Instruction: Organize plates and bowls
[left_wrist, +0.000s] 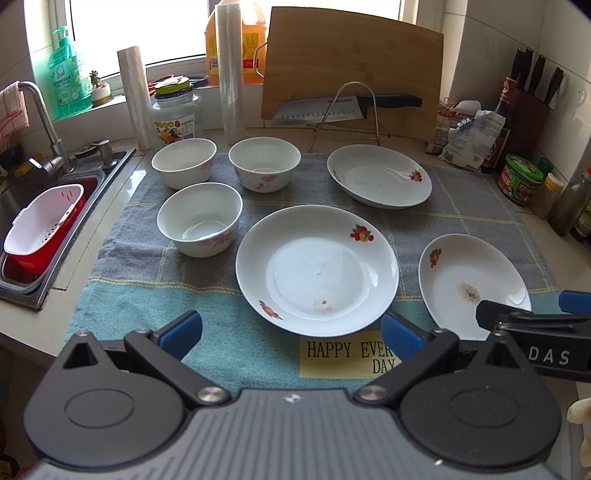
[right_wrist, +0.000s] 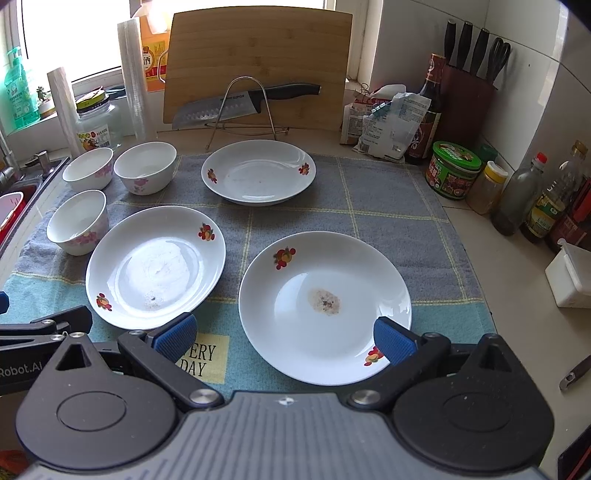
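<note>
Three white plates with fruit prints lie on a grey-and-teal towel: a middle plate (left_wrist: 317, 269) (right_wrist: 155, 266), a right plate with a brown stain (left_wrist: 474, 284) (right_wrist: 325, 306), and a far plate (left_wrist: 378, 175) (right_wrist: 258, 171). Three white floral bowls stand at the left: near (left_wrist: 199, 218) (right_wrist: 78, 221), far left (left_wrist: 183, 161) (right_wrist: 88, 168), far middle (left_wrist: 264, 162) (right_wrist: 145, 167). My left gripper (left_wrist: 291, 332) is open and empty, just before the middle plate. My right gripper (right_wrist: 284, 338) is open and empty, over the near rim of the stained plate.
A sink (left_wrist: 44, 206) with a red-and-white basket is at the left. A cutting board (left_wrist: 351, 70), a knife on a wire rack (left_wrist: 347, 107), jars and rolls line the back. Bottles, a knife block (right_wrist: 469, 92) and a white box (right_wrist: 570, 280) stand at the right.
</note>
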